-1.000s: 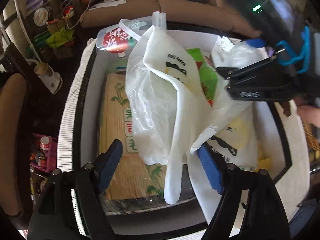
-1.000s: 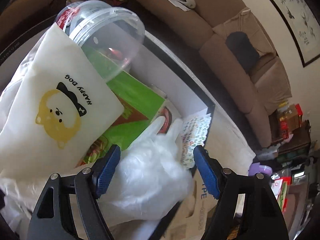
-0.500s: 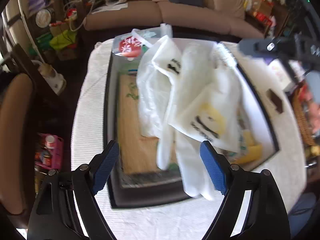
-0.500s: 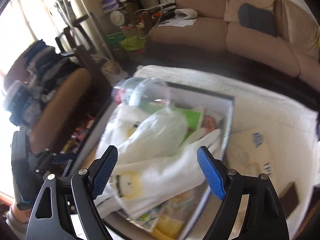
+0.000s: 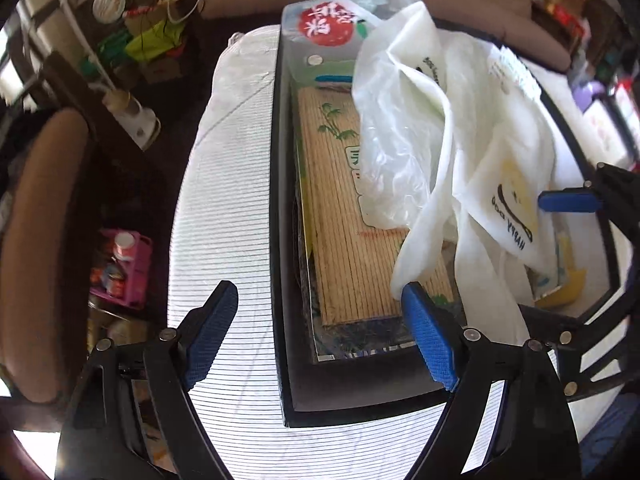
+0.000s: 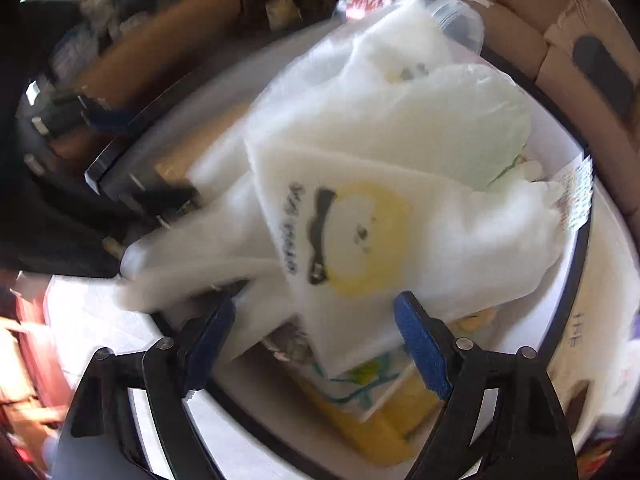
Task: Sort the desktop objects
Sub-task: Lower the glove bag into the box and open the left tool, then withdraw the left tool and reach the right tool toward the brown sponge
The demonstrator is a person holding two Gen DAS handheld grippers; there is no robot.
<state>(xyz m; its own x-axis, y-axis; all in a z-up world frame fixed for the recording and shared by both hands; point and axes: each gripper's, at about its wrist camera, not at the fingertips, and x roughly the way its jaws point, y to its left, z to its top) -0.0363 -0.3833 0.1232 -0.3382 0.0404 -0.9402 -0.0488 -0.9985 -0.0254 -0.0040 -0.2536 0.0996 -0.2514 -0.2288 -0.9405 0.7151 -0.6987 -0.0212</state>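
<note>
Bags [image 5: 436, 152] in the black tray [image 5: 280, 240]: thin, limp, slippery plastic; pinch a bunched handle. Left gripper [image 5: 320, 336] gapes empty; right gripper [image 6: 312, 344] has just been widening, holding nothing.

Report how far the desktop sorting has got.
Done: the white dog-print bag, clear plastic bag and bamboo mat lie in the black-rimmed box. In hand: nothing; the left gripper and right gripper are both open, the right's jaws just widened. Left: whether anything remains outside the box isn't visible.
</note>
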